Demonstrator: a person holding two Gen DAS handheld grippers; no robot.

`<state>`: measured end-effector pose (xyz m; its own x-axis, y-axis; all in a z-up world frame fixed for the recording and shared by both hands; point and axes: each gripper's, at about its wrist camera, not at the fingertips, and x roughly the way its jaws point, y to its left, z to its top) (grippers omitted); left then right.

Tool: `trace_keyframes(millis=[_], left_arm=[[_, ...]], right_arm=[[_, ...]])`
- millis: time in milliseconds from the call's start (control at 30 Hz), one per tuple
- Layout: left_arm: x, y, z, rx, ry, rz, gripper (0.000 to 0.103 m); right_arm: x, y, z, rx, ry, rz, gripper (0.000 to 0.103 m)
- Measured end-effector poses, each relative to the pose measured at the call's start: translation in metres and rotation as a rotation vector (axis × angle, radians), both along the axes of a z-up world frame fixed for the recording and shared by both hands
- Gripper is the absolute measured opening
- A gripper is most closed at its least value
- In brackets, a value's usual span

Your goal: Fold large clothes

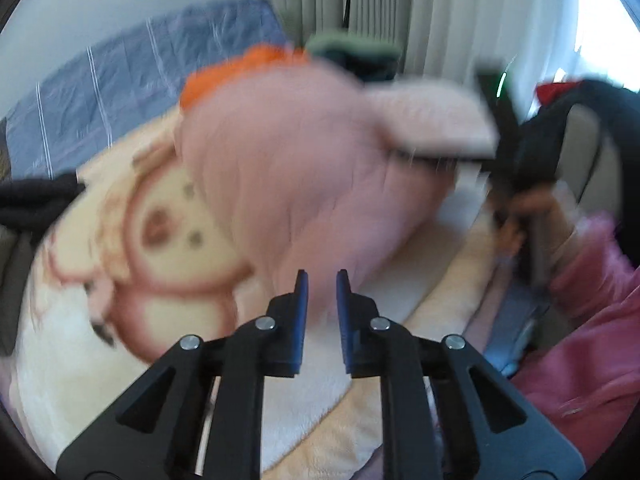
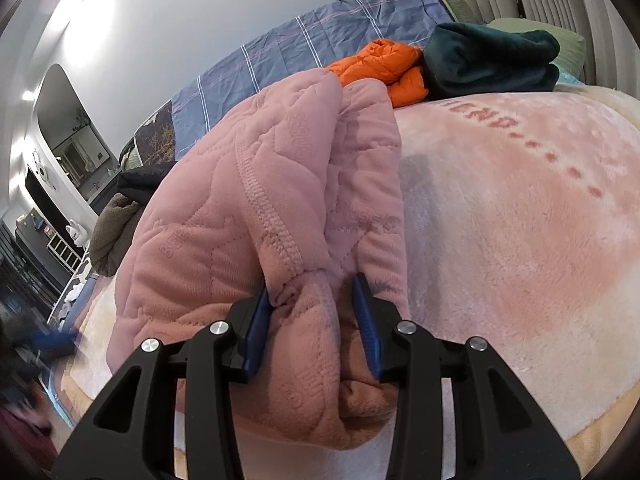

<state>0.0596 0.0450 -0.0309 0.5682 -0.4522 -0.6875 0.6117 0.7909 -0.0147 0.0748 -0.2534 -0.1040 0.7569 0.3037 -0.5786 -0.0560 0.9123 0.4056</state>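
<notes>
A large pink quilted garment (image 2: 224, 220) is lifted in a heap off the bed. My right gripper (image 2: 312, 284) is shut on a bunched fold of it, with fabric filling the space between the blue pads. In the blurred left wrist view the same garment (image 1: 280, 168) hangs up ahead, its far corner held by the right gripper (image 1: 500, 148) at the upper right, with a hand (image 1: 516, 220) below it. My left gripper (image 1: 322, 276) sits low in front of the garment. Its jaws are drawn close together with only a narrow slit, and I see no cloth clamped in them.
A cream and pink plush blanket (image 2: 520, 220) with a printed figure (image 1: 160, 240) covers the bed. At the far side lie an orange puffy jacket (image 2: 384, 68), a folded dark green blanket (image 2: 488, 60) and a blue striped sheet (image 2: 312, 40). Dark clothes (image 2: 136, 184) lie left. A pink sleeve (image 1: 592, 320) is at right.
</notes>
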Motion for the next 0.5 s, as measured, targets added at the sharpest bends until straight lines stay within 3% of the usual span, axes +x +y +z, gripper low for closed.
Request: trace_keyframes(millis=[67, 167, 233, 333, 400, 500], left_arm=[[0.009, -0.001, 0.028, -0.065, -0.08, 0.008, 0.015], [0.047, -0.026, 0.045, -0.059, -0.188, 0.022, 0.015], [0.088, -0.049, 0.039, -0.055, -0.17, 0.008, 0.019], [0.148, -0.089, -0.005, 0.054, -0.05, 0.026, 0.028], [0.164, -0.096, -0.029, 0.064, -0.072, 0.015, 0.027], [0.164, -0.096, -0.026, 0.03, -0.035, 0.02, 0.027]], right_arm=[[-0.001, 0.001, 0.0, 0.003, -0.003, -0.003, 0.04], [-0.003, 0.001, 0.0, 0.007, 0.0, -0.007, 0.04], [-0.003, 0.002, 0.001, 0.002, 0.002, -0.009, 0.04], [-0.003, 0.002, 0.0, -0.002, 0.0, -0.015, 0.04], [-0.002, 0.002, -0.001, -0.014, 0.0, -0.031, 0.04], [-0.003, -0.002, 0.003, -0.002, 0.01, -0.007, 0.041]])
